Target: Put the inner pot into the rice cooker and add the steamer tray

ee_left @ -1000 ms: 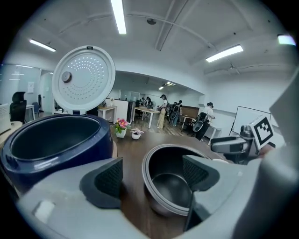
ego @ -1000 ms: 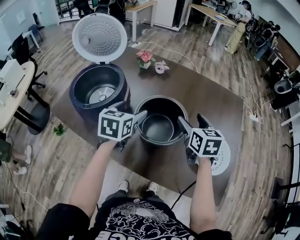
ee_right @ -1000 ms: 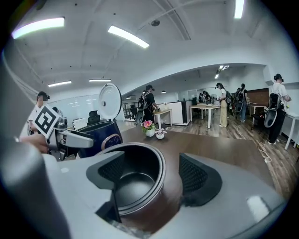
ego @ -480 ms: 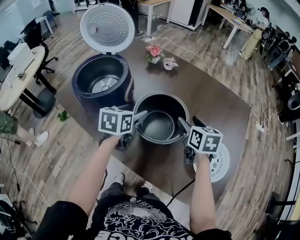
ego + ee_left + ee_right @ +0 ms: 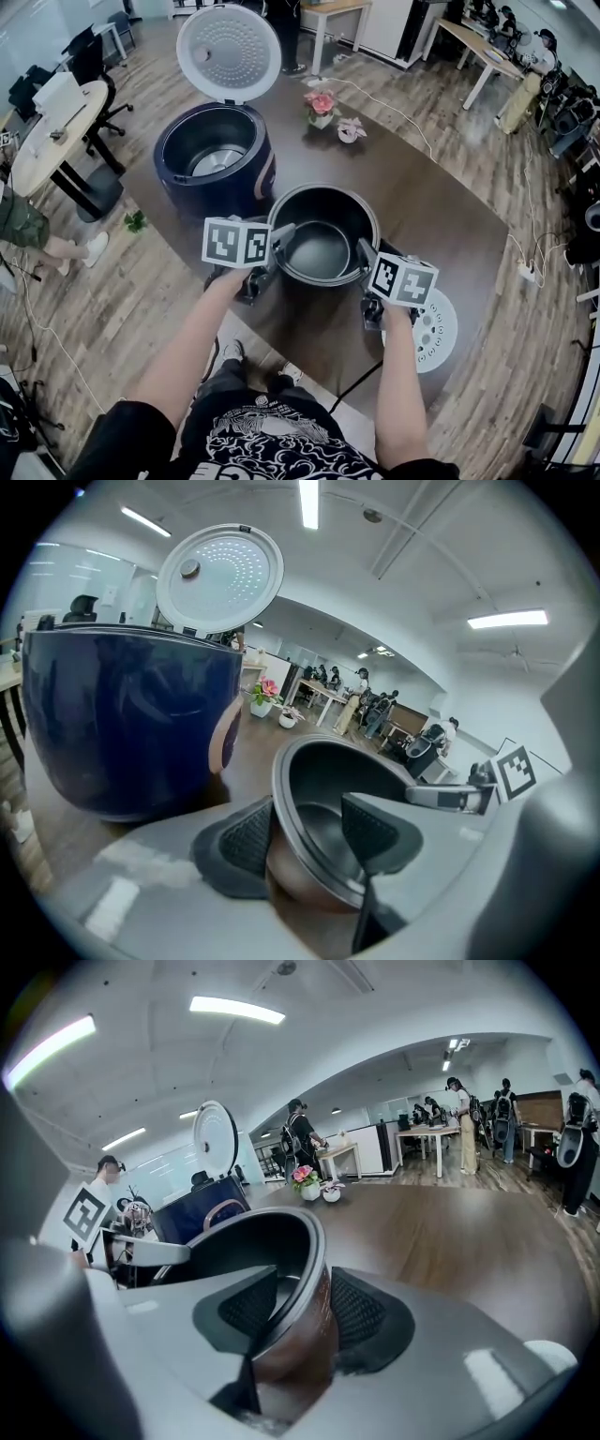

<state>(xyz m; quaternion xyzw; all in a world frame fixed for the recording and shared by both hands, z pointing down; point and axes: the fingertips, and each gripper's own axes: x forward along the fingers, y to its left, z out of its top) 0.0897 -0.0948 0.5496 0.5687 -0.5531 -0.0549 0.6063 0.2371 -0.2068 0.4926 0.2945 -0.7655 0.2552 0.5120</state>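
Note:
The dark inner pot (image 5: 319, 251) stands on the brown table (image 5: 422, 206), just right of the navy rice cooker (image 5: 214, 159), whose lid (image 5: 230, 52) is up and whose cavity holds nothing. My left gripper (image 5: 279, 234) straddles the pot's left rim (image 5: 281, 789); its jaws have just been closing, the outer pad (image 5: 246, 841) is at the wall and the inner pad (image 5: 370, 825) still shows a gap. My right gripper (image 5: 364, 253) has also been closing and grips the right rim (image 5: 314, 1241), both pads against the wall. The white steamer tray (image 5: 433, 330) lies flat behind the right gripper.
Two small flower pots (image 5: 321, 103) (image 5: 352, 129) stand at the table's far side. The table's near edge runs just below the grippers. A round desk with chairs (image 5: 56, 122) is at the left, and people stand at desks in the background (image 5: 459, 1119).
Both grippers have sunk a little onto the pot's rim, one on each side, and their jaws have narrowed around it. The pot has not moved.

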